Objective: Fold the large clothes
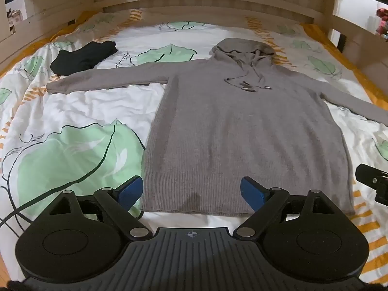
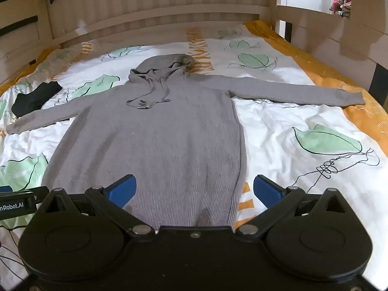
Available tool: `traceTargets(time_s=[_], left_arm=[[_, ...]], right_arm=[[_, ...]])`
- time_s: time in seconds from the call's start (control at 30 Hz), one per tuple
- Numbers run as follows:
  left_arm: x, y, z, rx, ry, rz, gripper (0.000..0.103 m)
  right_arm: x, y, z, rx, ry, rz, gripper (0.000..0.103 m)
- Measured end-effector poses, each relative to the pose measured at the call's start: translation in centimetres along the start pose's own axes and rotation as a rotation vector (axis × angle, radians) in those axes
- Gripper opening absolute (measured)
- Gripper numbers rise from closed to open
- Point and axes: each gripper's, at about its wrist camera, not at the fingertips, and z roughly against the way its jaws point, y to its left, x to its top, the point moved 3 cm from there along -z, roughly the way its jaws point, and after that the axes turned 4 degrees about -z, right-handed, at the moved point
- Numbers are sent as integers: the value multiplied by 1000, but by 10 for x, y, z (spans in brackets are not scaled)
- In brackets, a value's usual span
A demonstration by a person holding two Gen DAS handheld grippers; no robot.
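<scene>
A long grey knitted hoodie [image 1: 242, 126] [image 2: 155, 140] lies flat and face up on the bed, hood toward the headboard, both sleeves spread sideways, drawstrings loose on the chest. My left gripper [image 1: 191, 192] hovers open over the hem's left part, its blue pads [image 1: 131, 191] wide apart and holding nothing. My right gripper [image 2: 194, 190] is open too, above the hem's right corner, one pad over the knit and the other over the sheet. The right gripper's tip [image 1: 373, 184] shows at the left wrist view's right edge.
The bed has a white sheet [image 1: 97, 106] [image 2: 291, 126] with green leaves and orange edges. A folded black garment [image 1: 82, 58] [image 2: 34, 97] lies near the hoodie's left sleeve. A wooden headboard [image 1: 194, 2] and side rails [image 2: 339, 36] enclose the bed.
</scene>
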Motion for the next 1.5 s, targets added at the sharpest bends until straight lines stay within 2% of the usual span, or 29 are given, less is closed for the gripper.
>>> traceTargets(time_s=[0.2, 0.3, 1.5], left_arm=[[-3, -1, -1, 5, 9, -13, 88], [-3, 1, -2, 1, 18, -11, 88], [-5, 2, -9, 5, 43, -8, 88]], right_arm=[[1, -2, 6, 12, -13, -3, 102], [1, 3, -5, -4, 22, -5, 102], [0, 1, -15, 17, 71, -33, 102]])
